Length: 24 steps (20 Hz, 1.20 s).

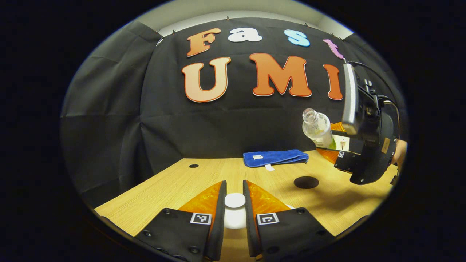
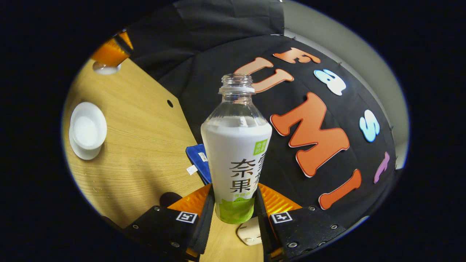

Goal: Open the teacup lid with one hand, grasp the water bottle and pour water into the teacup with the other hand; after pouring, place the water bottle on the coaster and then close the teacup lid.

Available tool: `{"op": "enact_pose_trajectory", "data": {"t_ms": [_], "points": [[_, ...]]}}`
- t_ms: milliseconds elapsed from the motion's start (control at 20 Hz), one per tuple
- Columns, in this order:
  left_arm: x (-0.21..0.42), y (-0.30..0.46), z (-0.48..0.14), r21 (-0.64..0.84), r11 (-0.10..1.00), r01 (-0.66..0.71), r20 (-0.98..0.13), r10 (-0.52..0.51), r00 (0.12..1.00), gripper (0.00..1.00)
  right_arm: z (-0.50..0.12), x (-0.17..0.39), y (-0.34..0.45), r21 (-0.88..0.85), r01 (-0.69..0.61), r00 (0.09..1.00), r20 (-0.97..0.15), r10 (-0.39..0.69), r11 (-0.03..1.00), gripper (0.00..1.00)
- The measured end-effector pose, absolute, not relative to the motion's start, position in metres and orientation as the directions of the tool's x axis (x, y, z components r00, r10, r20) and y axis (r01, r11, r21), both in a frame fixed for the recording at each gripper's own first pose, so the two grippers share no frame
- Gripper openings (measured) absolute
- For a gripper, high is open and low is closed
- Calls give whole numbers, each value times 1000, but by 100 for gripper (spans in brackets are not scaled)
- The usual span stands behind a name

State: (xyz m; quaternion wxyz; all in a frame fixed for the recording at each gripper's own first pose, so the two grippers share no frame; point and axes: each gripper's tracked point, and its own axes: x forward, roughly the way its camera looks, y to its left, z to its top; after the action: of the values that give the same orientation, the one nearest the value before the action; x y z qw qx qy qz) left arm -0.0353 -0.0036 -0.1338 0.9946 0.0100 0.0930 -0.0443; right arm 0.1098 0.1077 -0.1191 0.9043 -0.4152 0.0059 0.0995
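Note:
In the left gripper view my left gripper (image 1: 234, 185) is shut on the knob of the white teacup lid (image 1: 235, 201), held above the wooden table (image 1: 174, 185). To the right, my right gripper (image 1: 333, 142) is shut on the uncapped water bottle (image 1: 317, 129), which is lifted and tilted with its mouth toward the left. A black round coaster (image 1: 306, 182) lies on the table below it. In the right gripper view the bottle (image 2: 236, 153) sits between my right gripper's (image 2: 235, 189) fingers. The open white teacup (image 2: 87, 127) stands on its saucer at the left. The left gripper (image 2: 109, 54) holds the lid (image 2: 105, 68) farther off.
A folded blue towel (image 1: 275, 158) lies at the back of the table near the black cloth wall; it also appears behind the bottle as the towel (image 2: 198, 160). A small dark hole (image 1: 193, 166) marks the tabletop at the back left.

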Motion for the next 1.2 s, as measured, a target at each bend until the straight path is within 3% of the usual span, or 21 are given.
{"op": "enact_pose_trajectory", "data": {"t_ms": [300, 600, 800, 1200], "points": [[-36, -21, -126, 5, 994, 106, -162, -104, 981, 31, -130, 128, 101, -514, -234, 972, -152, 180, 826, 59], [-40, -22, -124, -7, 995, 97, -158, -97, 983, 31, -148, 148, 99, -244, -271, 952, -212, 221, 931, 59], [-42, -17, -127, -3, 996, 84, -162, -84, 983, 31, -168, 159, 104, -78, -296, 932, -244, 270, 952, 59], [-47, -8, -136, -17, 998, 61, -176, -63, 982, 31, -219, 163, 108, 45, -296, 882, -372, 291, 954, 59]]}}
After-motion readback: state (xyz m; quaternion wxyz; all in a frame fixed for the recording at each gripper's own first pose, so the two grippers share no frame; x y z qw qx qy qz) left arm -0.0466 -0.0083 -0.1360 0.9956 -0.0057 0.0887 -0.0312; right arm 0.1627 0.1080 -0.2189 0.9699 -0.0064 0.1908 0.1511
